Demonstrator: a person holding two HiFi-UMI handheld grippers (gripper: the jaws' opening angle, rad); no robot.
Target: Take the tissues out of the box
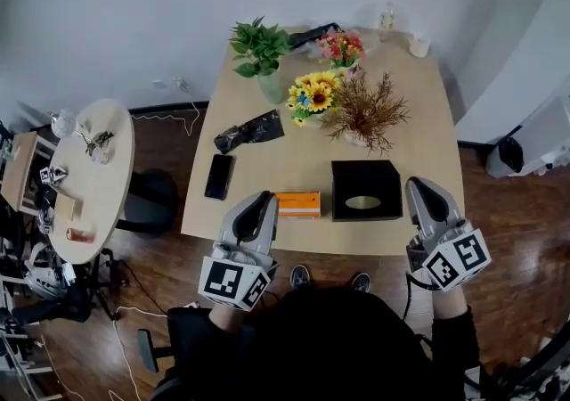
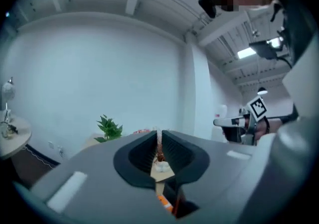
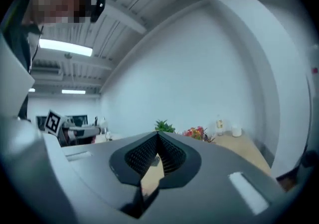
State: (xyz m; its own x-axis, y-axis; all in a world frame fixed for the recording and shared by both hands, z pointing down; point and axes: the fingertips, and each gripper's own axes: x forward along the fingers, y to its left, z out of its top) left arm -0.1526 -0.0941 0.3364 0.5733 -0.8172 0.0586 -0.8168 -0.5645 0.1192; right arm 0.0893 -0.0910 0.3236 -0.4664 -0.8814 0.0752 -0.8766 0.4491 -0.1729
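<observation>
Claws stood shut and empty at the near edge of the tabletop (image 1: 298, 154). The left claw (image 1: 261, 203) had an orange pack (image 1: 297, 203) just right of it; the black tissue box (image 1: 366, 178) lay between the pair, close left of the right claw (image 1: 424, 187). The reach likely called for one claw opened over the box's oval slot (image 1: 362, 203), the other steadying the box.

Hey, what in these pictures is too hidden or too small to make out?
Head view: tissues inside the black tissue box; its oval slot is too small and dim.
Head view: print on the orange box; too small.
Left gripper view: the black tissue box; the left gripper's own body fills the lower frame.
</observation>
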